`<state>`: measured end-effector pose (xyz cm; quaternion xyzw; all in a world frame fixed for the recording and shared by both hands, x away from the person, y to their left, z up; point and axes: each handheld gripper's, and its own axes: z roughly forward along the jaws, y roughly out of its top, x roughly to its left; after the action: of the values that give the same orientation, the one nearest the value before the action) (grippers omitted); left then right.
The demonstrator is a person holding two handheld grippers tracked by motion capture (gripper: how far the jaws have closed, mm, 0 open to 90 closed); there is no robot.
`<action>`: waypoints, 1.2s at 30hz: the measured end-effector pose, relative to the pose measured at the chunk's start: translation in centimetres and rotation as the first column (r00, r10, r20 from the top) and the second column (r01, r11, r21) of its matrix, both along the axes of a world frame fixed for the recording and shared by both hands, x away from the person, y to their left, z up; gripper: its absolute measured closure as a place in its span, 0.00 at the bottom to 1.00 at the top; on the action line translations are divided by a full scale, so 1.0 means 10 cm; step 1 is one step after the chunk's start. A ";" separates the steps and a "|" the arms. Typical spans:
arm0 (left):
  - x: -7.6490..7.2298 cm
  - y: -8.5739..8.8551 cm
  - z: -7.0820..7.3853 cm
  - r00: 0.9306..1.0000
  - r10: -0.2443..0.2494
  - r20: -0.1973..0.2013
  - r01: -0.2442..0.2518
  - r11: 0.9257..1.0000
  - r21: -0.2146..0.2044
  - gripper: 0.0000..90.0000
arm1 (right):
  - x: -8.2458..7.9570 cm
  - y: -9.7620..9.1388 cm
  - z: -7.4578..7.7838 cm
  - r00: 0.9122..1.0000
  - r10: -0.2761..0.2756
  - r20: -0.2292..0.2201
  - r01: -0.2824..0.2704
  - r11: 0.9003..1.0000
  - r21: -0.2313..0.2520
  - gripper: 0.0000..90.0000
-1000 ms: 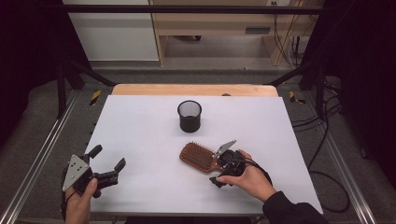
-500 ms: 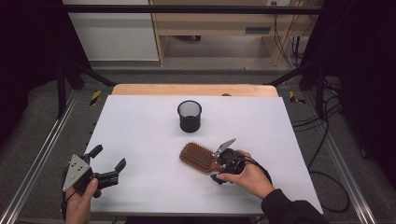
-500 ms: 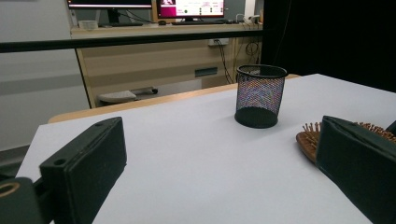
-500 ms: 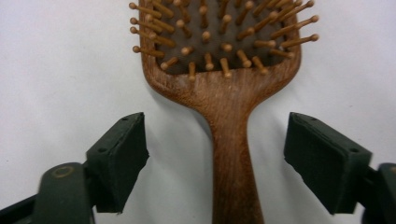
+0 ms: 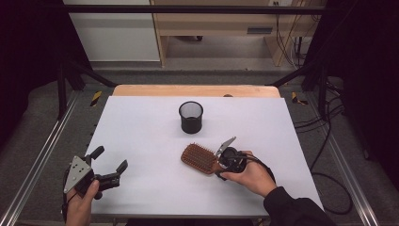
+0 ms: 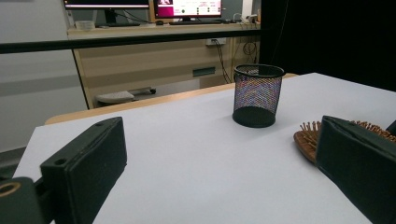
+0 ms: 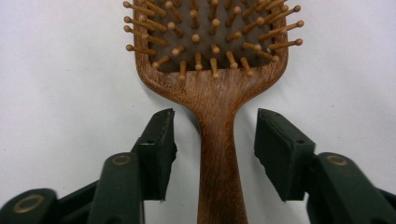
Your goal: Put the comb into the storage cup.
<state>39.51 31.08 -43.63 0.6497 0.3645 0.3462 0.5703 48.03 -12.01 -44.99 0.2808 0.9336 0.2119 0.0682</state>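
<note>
Now the right gripper (image 7: 212,149) has just been closing its jaws around the wooden hairbrush (image 5: 200,158) handle, not touching it yet. It lies on the white table (image 5: 141,132), near the mesh cup (image 5: 191,117). Meanwhile the left gripper (image 5: 109,164) stays spread and empty.

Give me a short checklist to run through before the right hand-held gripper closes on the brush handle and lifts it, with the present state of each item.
1. Handle of the wooden hairbrush sits between the right hand-held gripper jaws: ok.
2. Pads pressing on the handle: not ok; the jaws have just been closing, but a gap shows on each side.
3. Handle centred between the jaws: ok, roughly.
4. Brush lies flat on the white table, bristles up: ok.
5. Mesh cup stands upright, apart from the brush: ok.
6. Left hand-held gripper is open, away from the brush: ok.
</note>
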 end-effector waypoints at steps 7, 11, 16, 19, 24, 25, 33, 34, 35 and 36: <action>0.00 0.00 0.00 1.000 0.000 0.000 0.000 1.000 0.000 0.03 | 0.01 0.03 -0.02 0.999 0.030 -0.013 -0.031 0.999 -0.024 0.66; 0.00 0.00 0.00 1.000 0.000 0.000 0.000 1.000 0.000 0.03 | 0.02 0.05 -0.03 0.999 0.034 -0.012 -0.034 0.998 -0.043 0.69; 0.00 0.00 0.00 1.000 0.000 0.000 0.000 1.000 0.001 0.03 | 0.03 0.04 -0.02 0.999 0.026 -0.022 -0.027 0.998 -0.053 0.75; 0.00 0.00 0.00 1.000 0.001 0.001 -0.001 1.000 0.003 0.03 | 0.04 0.06 -0.02 0.999 0.019 -0.035 -0.022 0.998 -0.062 0.76; 0.00 0.00 0.01 1.000 0.001 0.002 -0.001 1.000 0.008 0.03 | 0.07 0.12 0.00 0.998 0.028 -0.054 -0.034 0.993 -0.113 0.76; 0.00 0.00 0.01 1.000 0.002 0.002 -0.002 1.000 0.009 0.03 | 0.07 0.14 0.00 0.998 0.025 -0.060 -0.032 0.992 -0.124 0.76; 0.00 0.00 0.01 1.000 0.004 0.003 -0.005 1.000 0.009 0.03 | 0.07 0.16 0.01 0.998 0.025 -0.062 -0.034 0.990 -0.135 0.81; 0.00 0.00 0.01 1.000 0.006 0.005 -0.006 1.000 0.006 0.03 | 0.06 0.16 0.01 0.998 0.028 -0.055 -0.036 0.990 -0.135 0.81; 0.00 0.00 0.01 1.000 0.006 0.005 -0.006 1.000 0.004 0.03 | 0.05 0.15 0.01 0.998 0.031 -0.046 -0.037 0.991 -0.132 0.81; 0.00 0.01 0.01 1.000 0.006 0.005 -0.006 1.000 0.002 0.03 | 0.04 0.15 0.00 0.999 0.036 -0.039 -0.040 0.991 -0.131 0.81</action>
<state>39.54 31.15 -43.54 0.6482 0.3649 0.3499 0.5694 48.46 -10.52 -44.95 0.2616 0.9518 0.1460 0.0656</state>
